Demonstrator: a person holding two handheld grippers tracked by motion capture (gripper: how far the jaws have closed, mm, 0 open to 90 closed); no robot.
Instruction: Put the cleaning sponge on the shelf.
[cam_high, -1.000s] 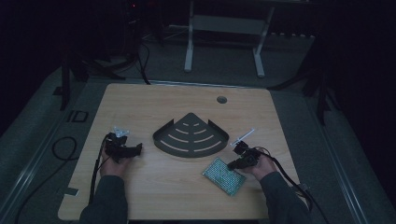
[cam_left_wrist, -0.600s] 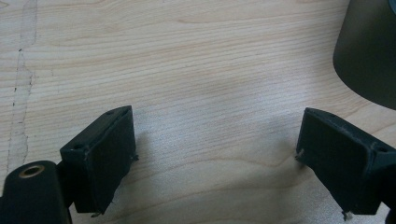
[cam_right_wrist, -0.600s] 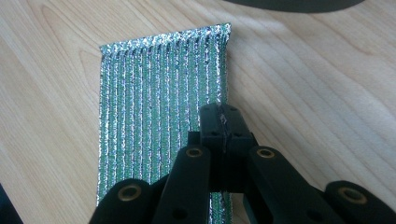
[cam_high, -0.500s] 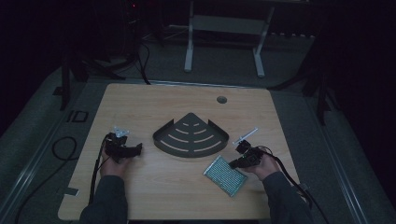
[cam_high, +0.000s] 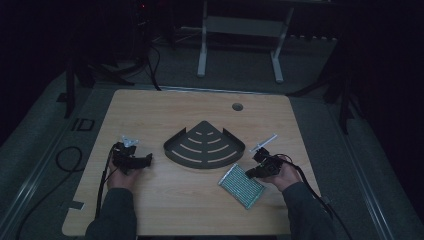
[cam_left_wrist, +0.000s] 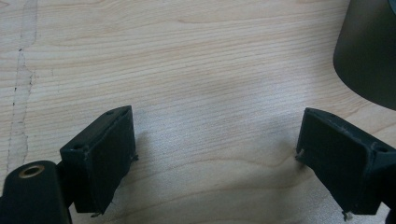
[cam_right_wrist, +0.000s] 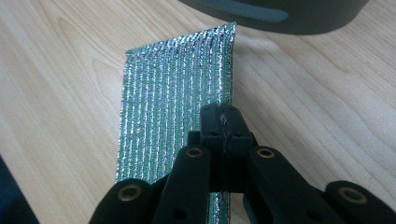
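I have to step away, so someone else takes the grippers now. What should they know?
Right gripper: jaws shut on an edge of the shiny green-and-silver ribbed scouring pad, which lies near the table's front right, just in front of the dark fan-shaped slotted corner shelf.
Left gripper: open, empty, low over bare light wooden table left of the shelf.
Done: pad gripped.
Left: probably moving it, perhaps onto the shelf.

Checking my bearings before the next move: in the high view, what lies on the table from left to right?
left gripper → dark fan-shaped slotted tray → silvery-green ribbed sheet → right gripper, shut on the sheet's edge.
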